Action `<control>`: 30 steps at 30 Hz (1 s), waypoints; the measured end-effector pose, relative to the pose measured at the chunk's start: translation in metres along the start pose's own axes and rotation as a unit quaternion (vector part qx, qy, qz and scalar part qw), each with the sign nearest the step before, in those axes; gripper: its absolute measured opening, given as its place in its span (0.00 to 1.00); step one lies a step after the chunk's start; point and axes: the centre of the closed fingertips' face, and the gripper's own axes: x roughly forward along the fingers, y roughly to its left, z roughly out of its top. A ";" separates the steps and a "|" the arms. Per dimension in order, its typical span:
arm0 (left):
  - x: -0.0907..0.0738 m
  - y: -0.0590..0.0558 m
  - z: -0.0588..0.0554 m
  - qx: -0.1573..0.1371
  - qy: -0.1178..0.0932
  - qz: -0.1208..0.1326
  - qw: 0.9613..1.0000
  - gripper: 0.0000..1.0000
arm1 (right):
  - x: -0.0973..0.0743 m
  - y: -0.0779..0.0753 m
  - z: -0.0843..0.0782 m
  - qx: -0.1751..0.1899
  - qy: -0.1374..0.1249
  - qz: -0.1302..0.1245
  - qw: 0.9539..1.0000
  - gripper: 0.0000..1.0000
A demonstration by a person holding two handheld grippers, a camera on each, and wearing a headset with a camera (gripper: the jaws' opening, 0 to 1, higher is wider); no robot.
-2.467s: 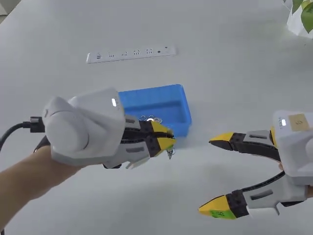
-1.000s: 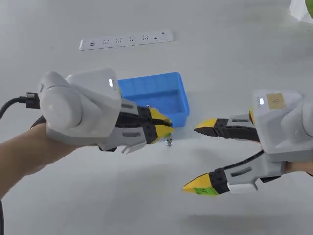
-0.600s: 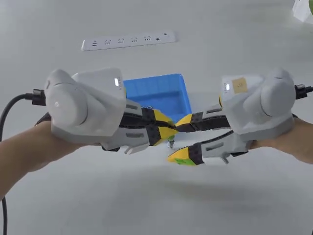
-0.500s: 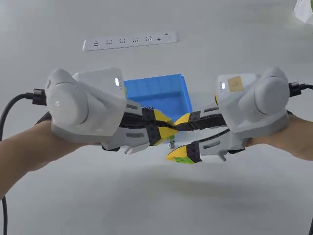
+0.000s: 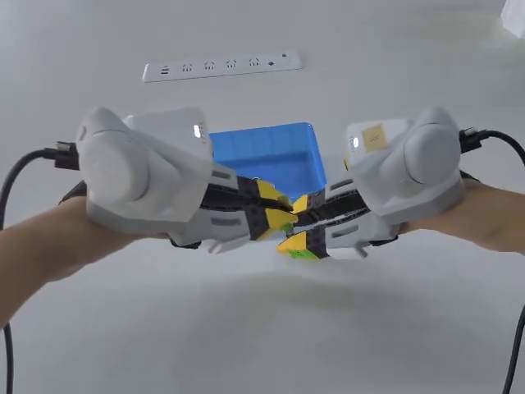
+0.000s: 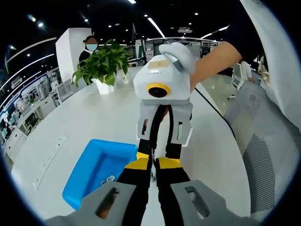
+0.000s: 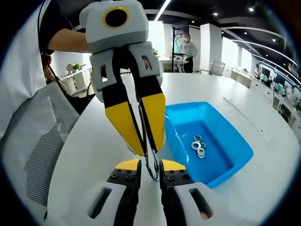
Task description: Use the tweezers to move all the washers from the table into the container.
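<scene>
Blue container (image 7: 186, 120) holds a few washers (image 7: 198, 146), likely partway; my left hand-held gripper (image 7: 149, 147) and right hand-held gripper (image 5: 297, 223) clench the tweezers (image 7: 151, 173).

**Layout of the bench, grippers tip to tip**

On the table (image 5: 410, 328), the left gripper (image 5: 280, 215) and right gripper (image 5: 295, 223) face each other, tips meeting just in front of the container (image 5: 271, 156). The tweezers (image 7: 150, 165) run between the 2 pairs of jaws. Washers (image 7: 198, 146) lie in the container. A power strip (image 5: 221, 66) lies behind it, well apart
</scene>
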 end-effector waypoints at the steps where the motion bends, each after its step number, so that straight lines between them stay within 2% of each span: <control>1: 0.000 0.000 0.000 0.000 0.000 0.000 1.000 0.07 | 0.000 -0.001 -0.002 -0.004 0.005 -0.002 1.000 0.15; 5: 0.001 -0.001 0.000 0.005 0.001 -0.001 1.000 0.08 | 0.000 -0.002 -0.005 -0.013 0.014 -0.005 1.000 0.14; 15: 0.001 0.001 -0.001 0.006 0.004 0.004 1.000 0.08 | 0.000 -0.003 -0.004 -0.023 0.015 -0.015 1.000 0.11; 18: 0.002 0.002 0.000 -0.028 0.000 0.008 1.000 0.08 | -0.001 -0.003 -0.005 -0.020 0.012 -0.019 1.000 0.10; 22: 0.003 0.001 -0.001 -0.011 0.008 0.007 1.000 0.09 | -0.001 -0.003 -0.005 -0.015 0.007 -0.022 1.000 0.10; 27: 0.003 -0.001 -0.001 -0.043 0.004 -0.004 0.999 0.12 | -0.002 -0.001 -0.005 -0.012 0.006 -0.021 1.000 0.10; 30: 0.002 -0.002 -0.004 -0.037 0.010 -0.005 0.999 0.15 | -0.003 -0.003 -0.005 -0.009 0.005 -0.024 1.000 0.10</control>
